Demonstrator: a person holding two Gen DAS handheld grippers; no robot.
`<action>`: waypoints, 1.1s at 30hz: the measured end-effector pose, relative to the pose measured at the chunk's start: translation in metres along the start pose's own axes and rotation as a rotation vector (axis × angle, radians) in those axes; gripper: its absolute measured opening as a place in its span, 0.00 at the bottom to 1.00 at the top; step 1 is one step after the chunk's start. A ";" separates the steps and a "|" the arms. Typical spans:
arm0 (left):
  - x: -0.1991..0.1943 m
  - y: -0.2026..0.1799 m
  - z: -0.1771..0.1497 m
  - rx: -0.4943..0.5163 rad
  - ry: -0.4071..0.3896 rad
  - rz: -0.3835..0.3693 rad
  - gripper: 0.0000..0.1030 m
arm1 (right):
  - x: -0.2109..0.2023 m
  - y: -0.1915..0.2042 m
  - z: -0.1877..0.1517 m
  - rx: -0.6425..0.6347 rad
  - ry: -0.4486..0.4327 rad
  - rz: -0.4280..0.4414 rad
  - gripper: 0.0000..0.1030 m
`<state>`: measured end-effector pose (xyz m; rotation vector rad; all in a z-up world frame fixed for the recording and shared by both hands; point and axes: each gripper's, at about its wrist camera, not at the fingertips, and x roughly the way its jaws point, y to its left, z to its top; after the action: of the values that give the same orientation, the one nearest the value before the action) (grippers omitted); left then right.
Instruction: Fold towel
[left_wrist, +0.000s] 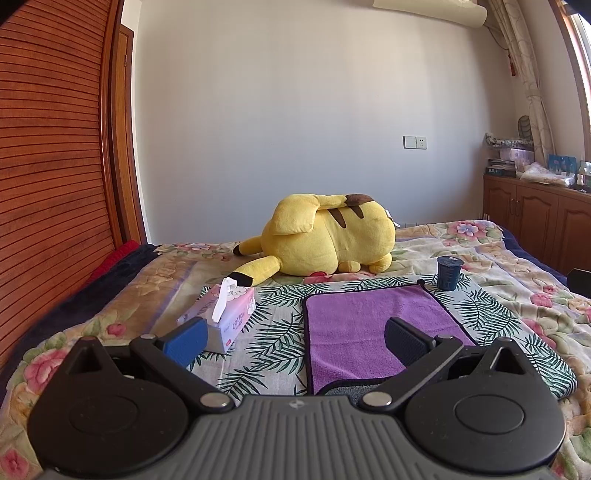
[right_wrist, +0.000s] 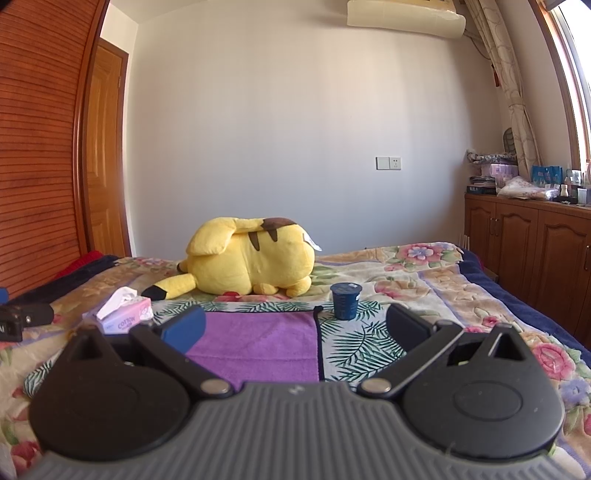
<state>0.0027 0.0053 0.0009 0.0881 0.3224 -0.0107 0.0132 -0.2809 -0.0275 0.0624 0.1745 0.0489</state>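
A purple towel with a dark edge lies flat on a leaf-print cloth on the bed; it also shows in the right wrist view. My left gripper is open and empty, hovering over the towel's near left part. My right gripper is open and empty, hovering over the towel's near right edge. The towel's near edge is hidden behind both gripper bodies.
A pink tissue box sits left of the towel. A dark blue cup stands at the towel's far right corner. A yellow plush toy lies behind. A wooden wardrobe is left, cabinets right.
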 end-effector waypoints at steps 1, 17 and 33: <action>0.000 0.000 0.000 0.000 0.000 0.000 0.81 | 0.000 0.000 0.000 0.000 0.000 0.000 1.00; 0.002 0.000 -0.002 0.011 0.007 0.000 0.81 | 0.001 0.000 0.001 0.003 0.008 0.000 1.00; 0.021 -0.010 -0.002 0.093 0.050 -0.025 0.81 | 0.025 -0.005 0.006 0.008 0.067 0.032 1.00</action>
<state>0.0213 -0.0041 -0.0086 0.1766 0.3728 -0.0483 0.0386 -0.2854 -0.0263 0.0720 0.2411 0.0827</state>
